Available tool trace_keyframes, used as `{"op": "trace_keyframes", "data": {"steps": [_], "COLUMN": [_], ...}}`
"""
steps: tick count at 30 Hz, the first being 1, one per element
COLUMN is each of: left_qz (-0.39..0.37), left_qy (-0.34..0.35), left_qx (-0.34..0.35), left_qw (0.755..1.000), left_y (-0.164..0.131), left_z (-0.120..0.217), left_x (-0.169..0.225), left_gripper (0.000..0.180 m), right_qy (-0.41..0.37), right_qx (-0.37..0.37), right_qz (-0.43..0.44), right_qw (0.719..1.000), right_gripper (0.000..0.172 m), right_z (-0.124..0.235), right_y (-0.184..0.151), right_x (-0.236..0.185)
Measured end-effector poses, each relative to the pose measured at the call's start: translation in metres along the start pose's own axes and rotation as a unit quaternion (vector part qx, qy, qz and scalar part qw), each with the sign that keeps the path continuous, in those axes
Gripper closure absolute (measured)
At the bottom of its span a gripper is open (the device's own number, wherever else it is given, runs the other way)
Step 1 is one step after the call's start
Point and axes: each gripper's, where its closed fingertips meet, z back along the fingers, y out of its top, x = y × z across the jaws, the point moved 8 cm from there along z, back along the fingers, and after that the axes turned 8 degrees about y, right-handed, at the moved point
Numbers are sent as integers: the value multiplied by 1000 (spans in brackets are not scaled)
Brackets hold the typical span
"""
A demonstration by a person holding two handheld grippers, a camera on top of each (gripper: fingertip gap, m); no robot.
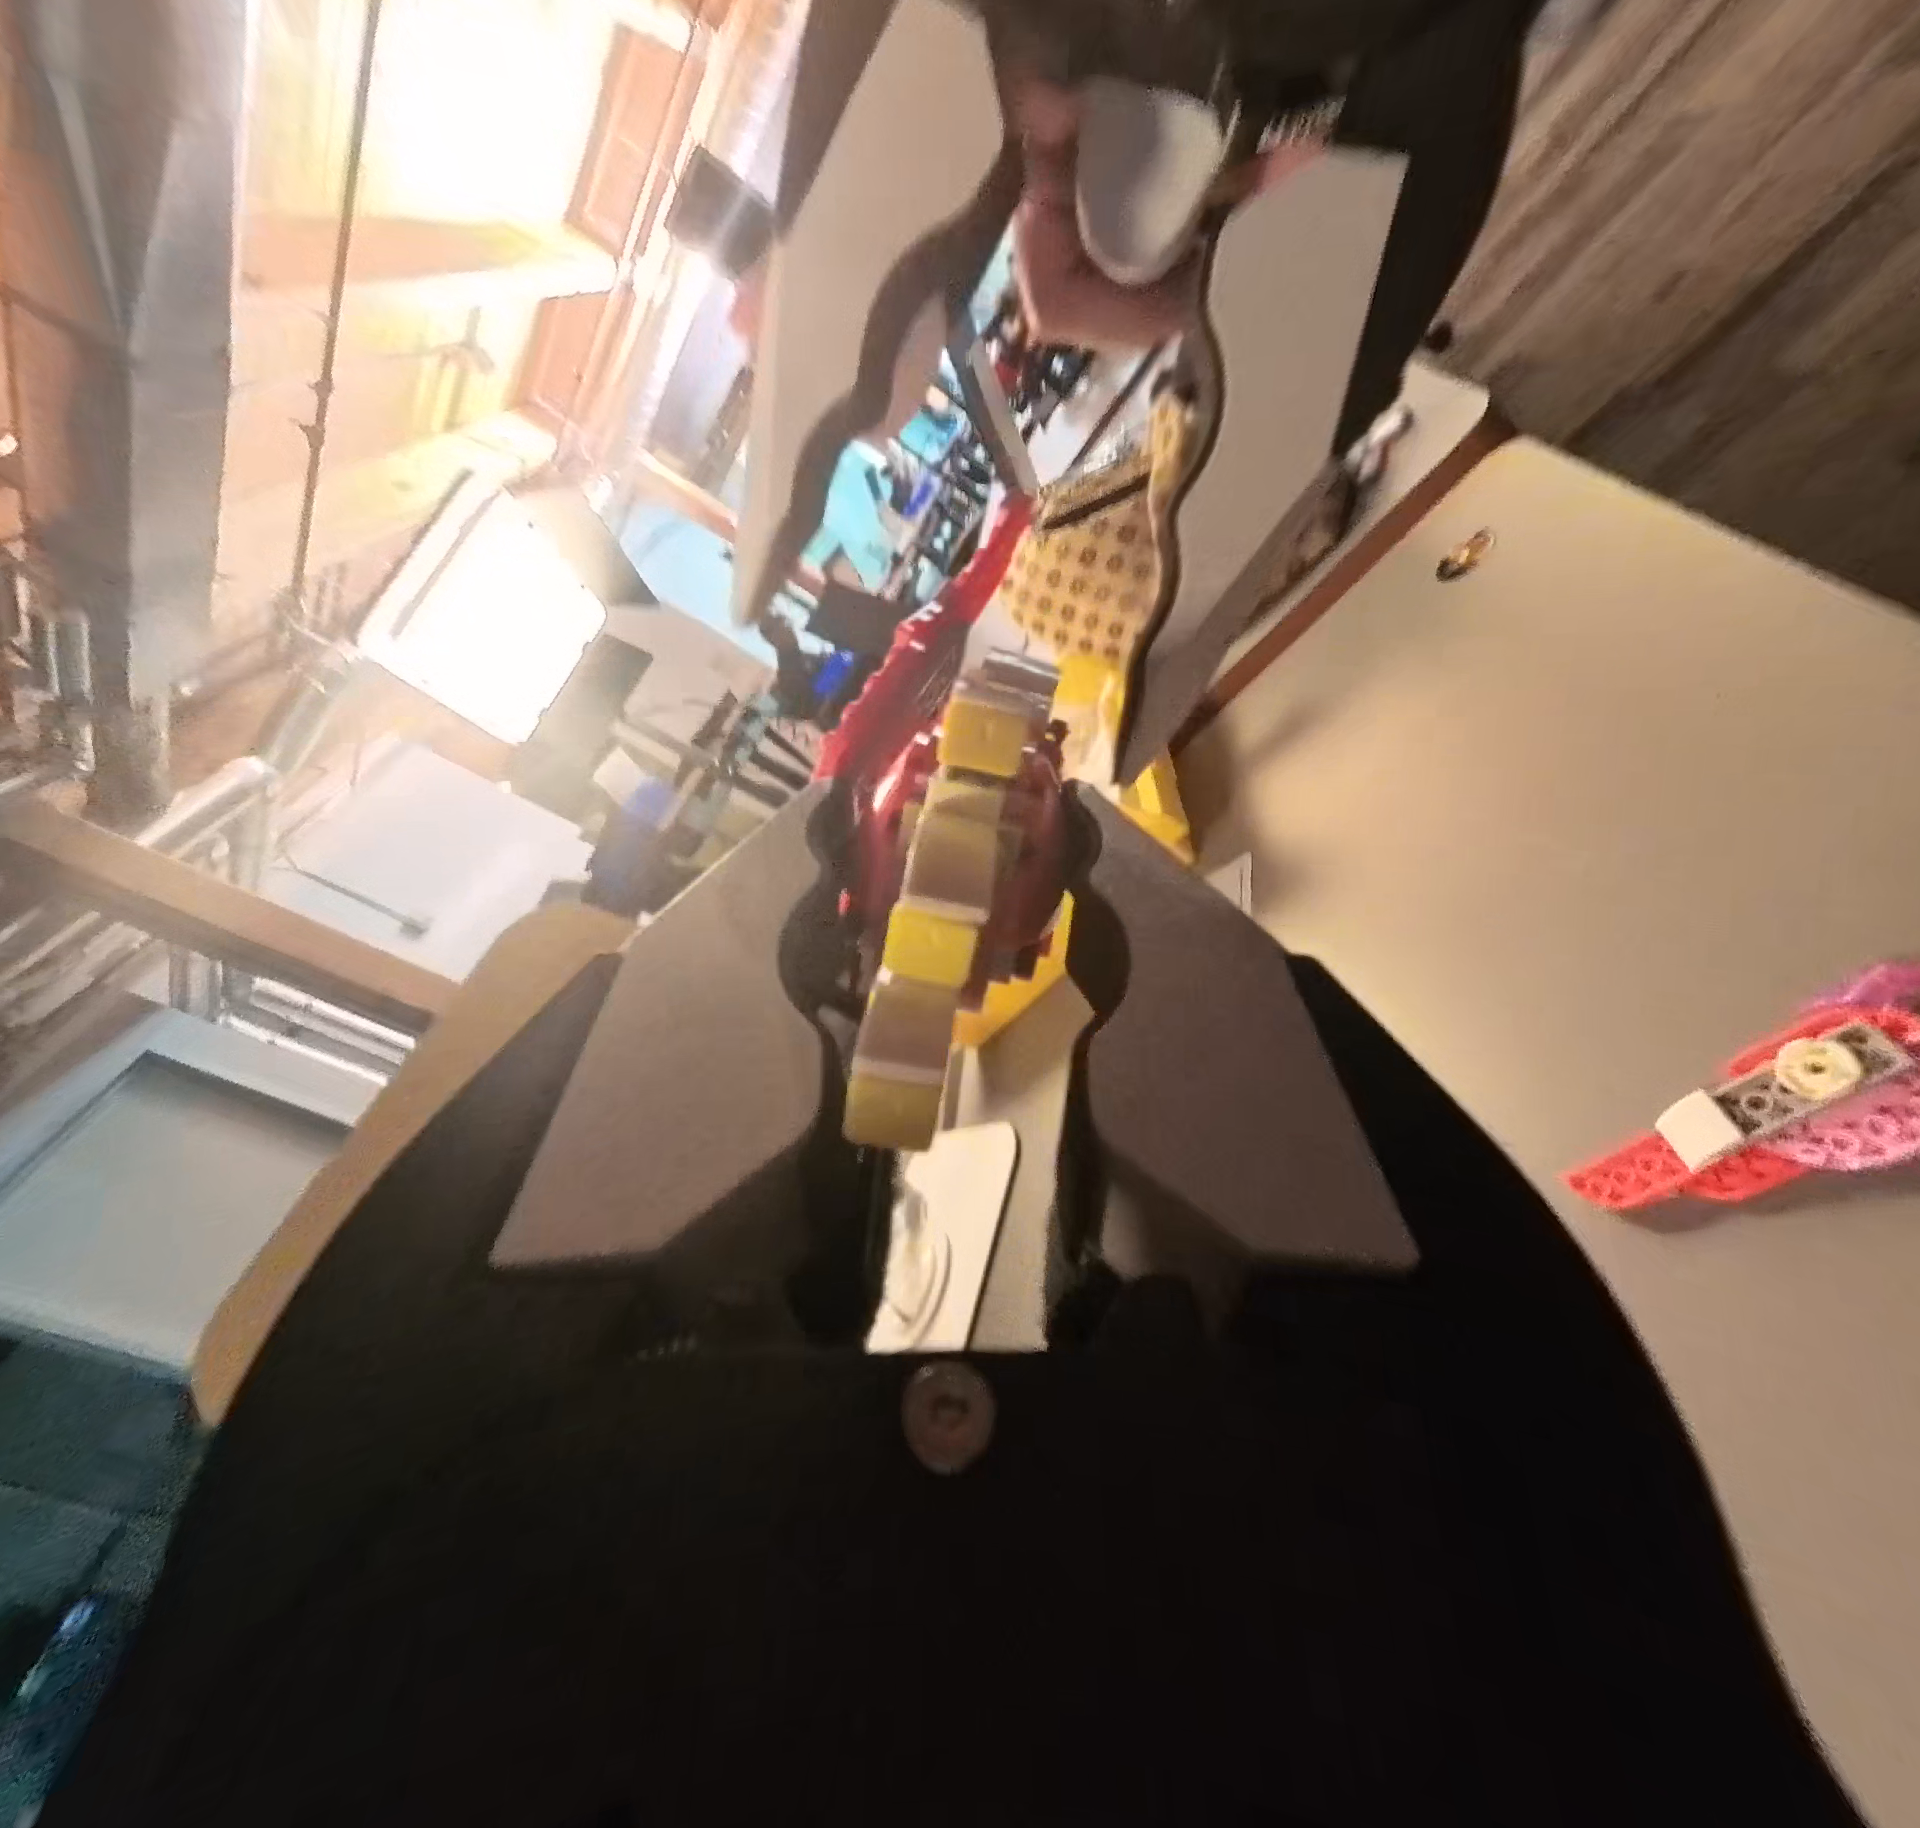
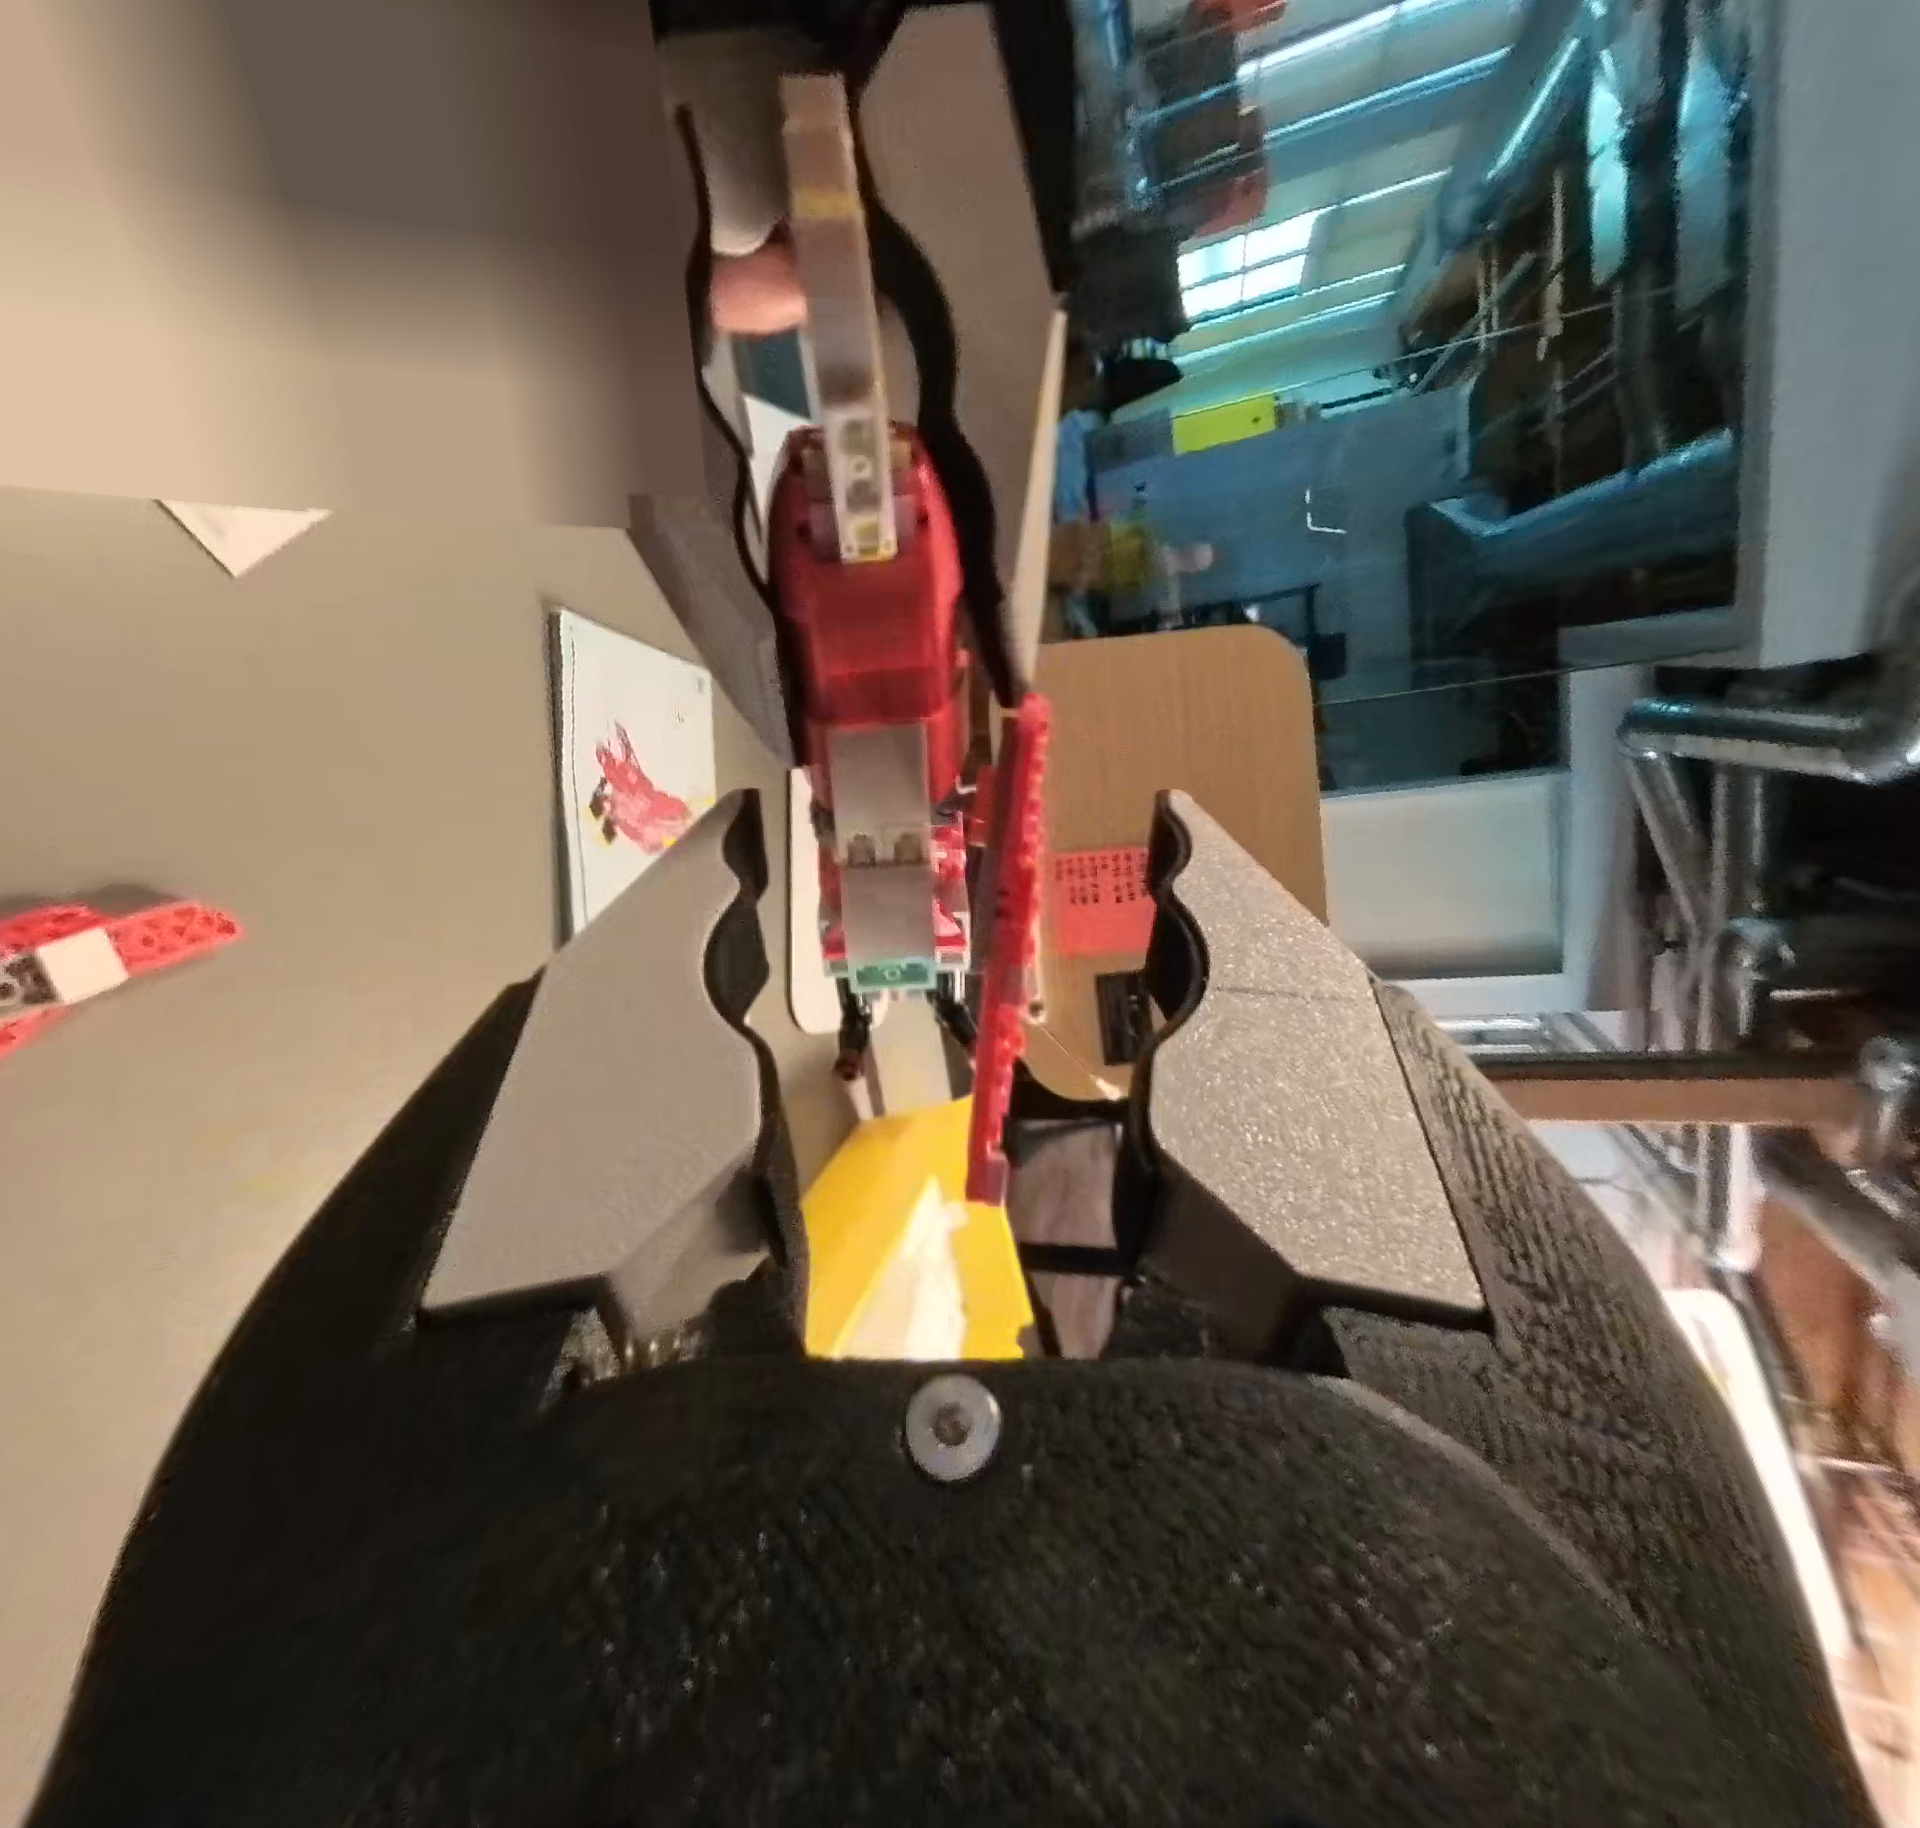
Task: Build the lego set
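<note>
The red brick model [image 1: 935, 843] — dark red body with a grey-and-yellow strip along it — is off the pale table [image 1: 1558, 843], clamped between the left gripper [image 1: 951, 822] fingers, both pads pressing its sides. The right gripper [image 2: 951, 905] faces it from the opposite end, tilted sideways, fingers spread wide — the model's red wing [image 2: 1013, 905] lies between them, touching neither. A red-and-pink brick piece [image 1: 1766, 1082] lies apart on the table.

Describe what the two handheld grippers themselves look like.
Both grippers, left and right, look alike: a rough black body with a silver screw in the middle, two grey wedge-shaped fingers, and wavy black pads along their inner edges. No cables show.
</note>
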Motion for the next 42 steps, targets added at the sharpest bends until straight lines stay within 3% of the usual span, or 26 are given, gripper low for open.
{"op": "trace_keyframes", "data": {"steps": [3, 6, 11, 14, 16, 21, 25, 28, 32, 42], "left_qz": [-3, 7, 46, 118, 170, 278, 270, 276, 288, 280], "left_qy": [1, 7, 2, -41, -78, -99, -142, -169, -179, -170], "left_qx": [-56, -104, -196, -302, -385, -456, -536, -574, -592, -611], "left_qw": [998, 995, 980, 945, 904, 840, 787, 752, 732, 720], "left_y": [-20, -39, -67, -94, -110, -119, -119, -124, -129, -128], "left_z": [-7, -10, -4, 9, 19, 32, 27, 17, 10, -6], "left_x": [1, 5, 30, 53, 64, 57, 45, 39, 35, 37], "left_gripper": [143, 143, 142, 142, 142, 142, 142, 142, 141, 127], "right_qy": [-33, -102, -162, -183, -203, -199, -176, -188, -190, -176], "right_qx": [44, 108, 190, 228, 236, 279, 299, 307, 318, 325], "right_qz": [-43, -96, -278, -353, -363, -380, -366, -384, -417, -416], "right_qw": [998, 984, 928, 889, 878, 859, 863, 850, 830, 831], "right_gripper": [85, 90, 98, 105, 110, 114, 116, 118, 118, 118], "right_z": [4, 6, -29, -63, -85, -118, -121, -115, -110, -110], "right_y": [-24, -66, -144, -175, -188, -200, -208, -218, -226, -222], "right_x": [-5, -19, -58, -73, -76, -70, -71, -68, -66, -68]}}
